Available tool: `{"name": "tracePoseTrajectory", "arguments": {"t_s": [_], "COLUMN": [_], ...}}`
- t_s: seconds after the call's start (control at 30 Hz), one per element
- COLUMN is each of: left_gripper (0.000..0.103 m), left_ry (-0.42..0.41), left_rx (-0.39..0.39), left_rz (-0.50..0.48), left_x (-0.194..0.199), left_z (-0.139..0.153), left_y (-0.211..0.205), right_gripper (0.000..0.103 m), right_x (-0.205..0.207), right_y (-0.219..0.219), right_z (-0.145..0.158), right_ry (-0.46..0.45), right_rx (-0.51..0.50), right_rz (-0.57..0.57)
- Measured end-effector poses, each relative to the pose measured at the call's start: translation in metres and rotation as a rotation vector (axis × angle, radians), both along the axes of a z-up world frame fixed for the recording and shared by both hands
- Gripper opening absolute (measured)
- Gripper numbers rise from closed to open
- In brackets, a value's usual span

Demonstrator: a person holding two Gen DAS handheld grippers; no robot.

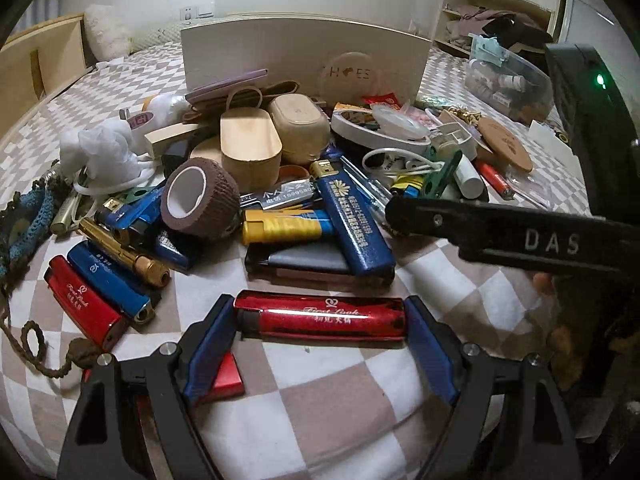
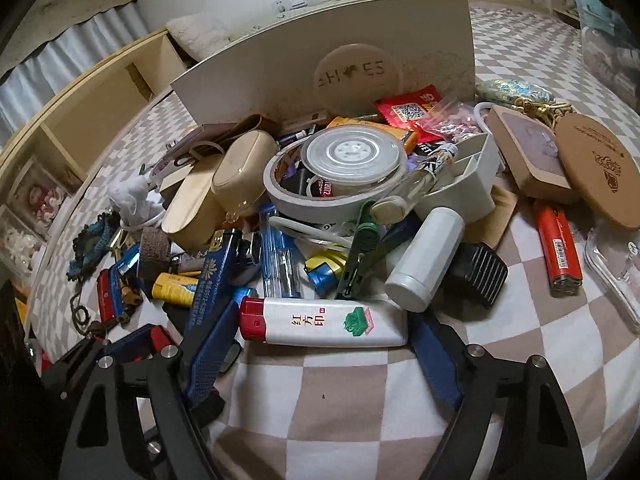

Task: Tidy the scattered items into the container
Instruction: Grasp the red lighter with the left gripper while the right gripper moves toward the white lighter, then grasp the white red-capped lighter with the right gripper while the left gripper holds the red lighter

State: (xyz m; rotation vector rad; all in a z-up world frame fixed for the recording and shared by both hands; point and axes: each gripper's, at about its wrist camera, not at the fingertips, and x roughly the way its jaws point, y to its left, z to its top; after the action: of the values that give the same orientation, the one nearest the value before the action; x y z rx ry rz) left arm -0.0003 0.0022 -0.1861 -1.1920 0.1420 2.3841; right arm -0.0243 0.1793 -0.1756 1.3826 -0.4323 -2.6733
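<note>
The left gripper [image 1: 320, 320] has its fingers clamped end to end on a red lighter [image 1: 320, 317], which lies crosswise just above the checked sheet [image 1: 320, 408]. The right gripper [image 2: 324, 324] likewise holds a white lighter [image 2: 322, 322] (red cap toward its left finger) lengthwise between both pads. Both sit at the near edge of a heap of lighters, tape rolls and small cases. Behind the heap stands a cream box [image 1: 304, 56] marked "SHOES", touching the clutter. A clear tub [image 1: 508, 80] sits well apart on the right.
</note>
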Motion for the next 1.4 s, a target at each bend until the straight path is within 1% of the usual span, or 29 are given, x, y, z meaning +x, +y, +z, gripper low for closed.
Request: {"name": "tracePoseTrajectory", "arguments": {"t_s": [0.13,0.23,0.33,0.47,0.6,0.77,0.9,1.07,1.2,1.33,1.4], "left_gripper": [0.083,0.083,0.083,0.083,0.084,0.083,0.083,0.084,0.084,0.084,0.084], "left_ry": [0.003,-0.002,0.001,0.004,0.004,0.008,0.016,0.011,0.005,-0.012,-0.022], "left_rx": [-0.003,0.004,0.003,0.006,0.007,0.008,-0.003,0.004,0.005,0.023,0.032], "left_rz": [0.003,0.005,0.007,0.01,0.01,0.02,0.022,0.025,0.035,0.045,0.054], "left_x": [0.0,0.0,0.0,0.001,0.002,0.001,0.003,0.003,0.003,0.001,0.0], "left_z": [0.0,0.0,0.0,0.0,-0.001,0.0,-0.001,-0.001,0.0,0.001,0.002], "left_y": [0.0,0.0,-0.001,-0.002,-0.002,-0.002,0.0,0.001,0.002,0.0,-0.001], "right_gripper": [0.084,0.084,0.084,0.084,0.084,0.084,0.084,0.084,0.084,0.084,0.084], "right_x": [0.003,0.005,0.003,0.004,0.009,0.02,0.032,0.045,0.047,0.047,0.047], "right_y": [-0.006,-0.015,-0.02,-0.017,-0.016,-0.006,0.002,0.016,0.024,0.026,0.029], "right_z": [-0.001,-0.004,-0.007,-0.006,-0.005,-0.002,0.003,0.006,0.008,0.009,0.009], "right_ry": [0.014,0.017,0.016,0.02,0.019,0.019,0.025,0.027,0.021,0.014,0.012], "right_rx": [0.049,0.119,0.167,0.144,0.151,0.114,0.102,0.089,0.101,0.14,0.14], "right_rz": [0.034,0.071,0.087,0.092,0.112,0.13,0.13,0.114,0.098,0.08,0.077]}}
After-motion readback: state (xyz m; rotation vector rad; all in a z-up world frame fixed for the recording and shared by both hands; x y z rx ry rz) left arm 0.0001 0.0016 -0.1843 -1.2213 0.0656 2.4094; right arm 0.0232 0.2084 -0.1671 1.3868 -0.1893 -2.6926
